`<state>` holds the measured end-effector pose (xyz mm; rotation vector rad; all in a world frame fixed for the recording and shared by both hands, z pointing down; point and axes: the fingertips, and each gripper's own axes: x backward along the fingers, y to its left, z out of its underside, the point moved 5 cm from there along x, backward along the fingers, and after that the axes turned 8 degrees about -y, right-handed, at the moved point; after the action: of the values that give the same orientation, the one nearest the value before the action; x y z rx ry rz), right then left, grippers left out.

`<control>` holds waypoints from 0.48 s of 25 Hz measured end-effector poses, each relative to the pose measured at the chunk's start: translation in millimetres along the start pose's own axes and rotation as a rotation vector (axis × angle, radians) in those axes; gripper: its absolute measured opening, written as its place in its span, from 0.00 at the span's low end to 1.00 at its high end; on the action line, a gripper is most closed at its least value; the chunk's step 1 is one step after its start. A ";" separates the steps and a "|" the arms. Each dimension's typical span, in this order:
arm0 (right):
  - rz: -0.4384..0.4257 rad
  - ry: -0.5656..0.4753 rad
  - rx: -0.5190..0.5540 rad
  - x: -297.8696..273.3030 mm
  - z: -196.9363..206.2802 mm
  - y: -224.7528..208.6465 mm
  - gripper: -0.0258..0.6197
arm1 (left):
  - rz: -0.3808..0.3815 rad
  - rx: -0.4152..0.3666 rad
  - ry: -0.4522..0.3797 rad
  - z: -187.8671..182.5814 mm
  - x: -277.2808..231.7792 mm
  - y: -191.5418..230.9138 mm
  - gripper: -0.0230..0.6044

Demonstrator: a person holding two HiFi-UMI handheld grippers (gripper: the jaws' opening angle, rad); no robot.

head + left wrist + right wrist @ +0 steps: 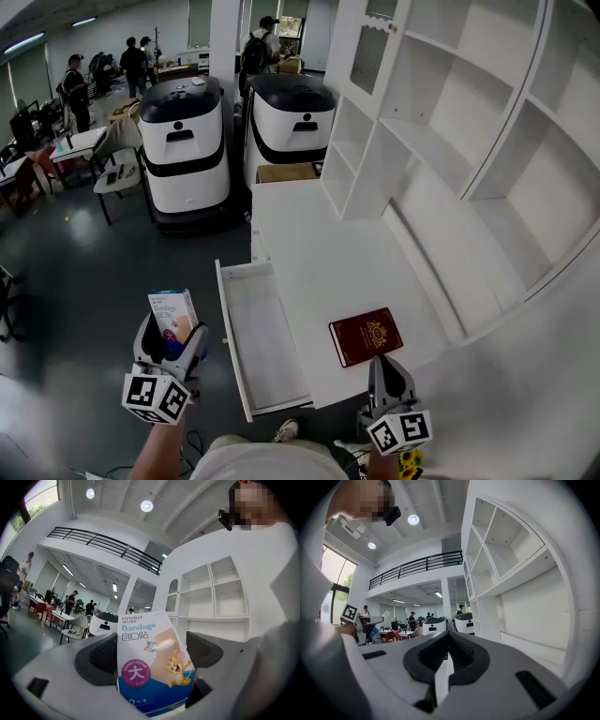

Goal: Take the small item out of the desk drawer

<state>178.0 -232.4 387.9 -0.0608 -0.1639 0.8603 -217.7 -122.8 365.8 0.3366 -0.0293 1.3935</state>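
My left gripper [173,336] is shut on a small bandage box [172,315], white and blue with a cartoon print, held upright to the left of the desk and outside the drawer. In the left gripper view the bandage box [151,665] fills the gap between the jaws. The white desk drawer [264,337] stands pulled out and looks bare inside. My right gripper [386,372] hovers by the desk's front edge, jaws shut with nothing between them [449,657].
A dark red booklet [366,336] lies on the white desk [319,262] near its front. White shelving [450,141] rises along the desk's right side. Two white and black machines [187,150] stand beyond the desk. People and tables [75,141] are at the far left.
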 end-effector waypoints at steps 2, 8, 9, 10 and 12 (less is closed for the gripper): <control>0.014 -0.004 0.003 0.8 -1.7 -3.0 0.05 | -0.006 -0.013 -0.016 -7.2 5.3 2.5 0.78; 0.047 0.011 0.006 7.4 -1.4 -8.1 0.05 | -0.020 -0.032 -0.032 -19.8 17.1 6.6 0.78; 0.049 0.013 0.006 8.4 -1.0 -8.1 0.05 | -0.021 -0.039 -0.036 -21.0 18.9 6.6 0.78; 0.052 0.015 0.006 9.3 -0.7 -7.9 0.05 | -0.021 -0.044 -0.038 -22.0 20.7 6.6 0.78; 0.057 0.019 0.006 11.5 0.4 -7.2 0.05 | -0.019 -0.048 -0.041 -23.5 24.8 6.8 0.78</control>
<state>190.6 -228.3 390.5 -0.0682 -0.1422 0.9169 -223.8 -92.2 350.2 0.3246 -0.0927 1.3644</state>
